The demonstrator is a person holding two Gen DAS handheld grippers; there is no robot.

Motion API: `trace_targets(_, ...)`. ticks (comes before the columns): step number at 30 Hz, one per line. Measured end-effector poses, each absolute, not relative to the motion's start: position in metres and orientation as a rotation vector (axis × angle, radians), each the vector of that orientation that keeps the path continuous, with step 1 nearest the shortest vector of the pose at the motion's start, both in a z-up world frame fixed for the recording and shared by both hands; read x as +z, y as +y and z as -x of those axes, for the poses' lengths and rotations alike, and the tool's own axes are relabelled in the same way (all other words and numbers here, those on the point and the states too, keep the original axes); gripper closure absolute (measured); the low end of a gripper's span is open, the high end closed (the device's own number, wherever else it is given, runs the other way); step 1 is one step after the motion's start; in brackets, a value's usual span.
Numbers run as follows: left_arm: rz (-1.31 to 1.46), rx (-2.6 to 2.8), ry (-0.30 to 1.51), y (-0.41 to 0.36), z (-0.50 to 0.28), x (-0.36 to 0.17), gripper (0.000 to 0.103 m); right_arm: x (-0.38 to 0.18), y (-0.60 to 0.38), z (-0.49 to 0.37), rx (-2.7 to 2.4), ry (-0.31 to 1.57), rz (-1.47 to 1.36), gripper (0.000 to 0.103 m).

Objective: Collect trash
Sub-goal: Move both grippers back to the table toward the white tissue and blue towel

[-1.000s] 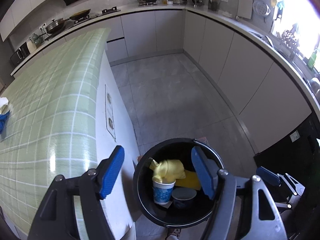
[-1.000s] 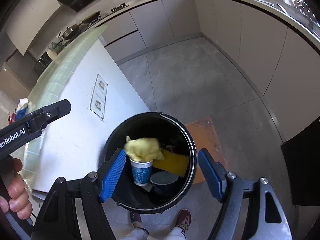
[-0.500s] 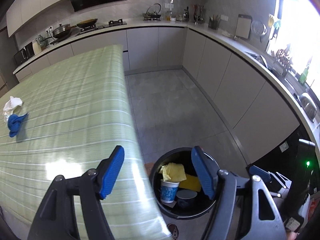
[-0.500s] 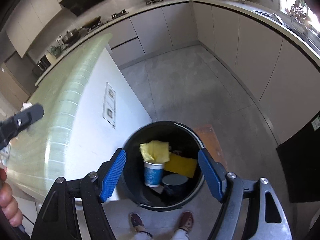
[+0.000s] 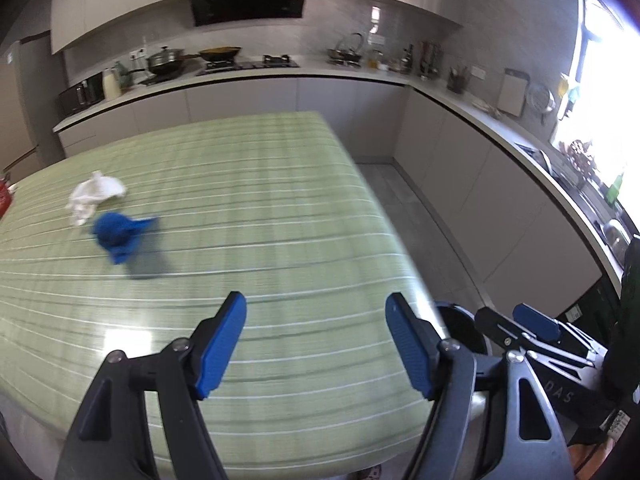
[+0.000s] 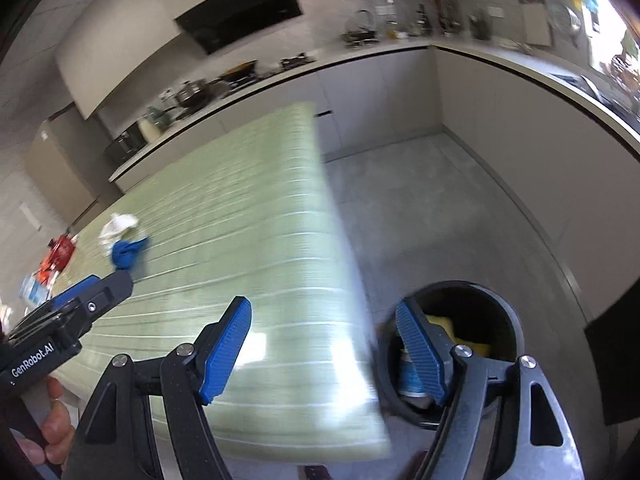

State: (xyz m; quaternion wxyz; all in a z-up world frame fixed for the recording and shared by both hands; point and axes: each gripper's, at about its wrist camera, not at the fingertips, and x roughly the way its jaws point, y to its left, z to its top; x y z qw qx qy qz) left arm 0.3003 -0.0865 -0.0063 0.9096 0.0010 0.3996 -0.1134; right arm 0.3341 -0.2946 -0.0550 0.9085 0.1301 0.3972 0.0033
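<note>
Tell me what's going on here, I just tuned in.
A person is clearing trash with two handheld grippers. Both the left gripper and right gripper are empty; the left jaws are opening. On the green table a white wad and a blue wad remain. The black bin on the floor already holds trash.

Two wads (image 5: 108, 216) lie touching on table (image 5: 280, 240) w/ bin (image 6: 472, 320) on floor at right.

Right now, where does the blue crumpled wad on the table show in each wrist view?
Left wrist: blue wad, left of centre, on the green tablecloth.
Right wrist: blue wad, far left, mid-height.
Shared landmark: the white crumpled tissue just behind it.
</note>
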Motion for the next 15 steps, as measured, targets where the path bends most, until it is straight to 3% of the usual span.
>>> trace_targets(15, 0.086, -0.027, 0.831, 0.081, -0.333, -0.02, 0.029, -0.058, -0.107, -0.392, 0.26, 0.828, -0.106, 0.024)
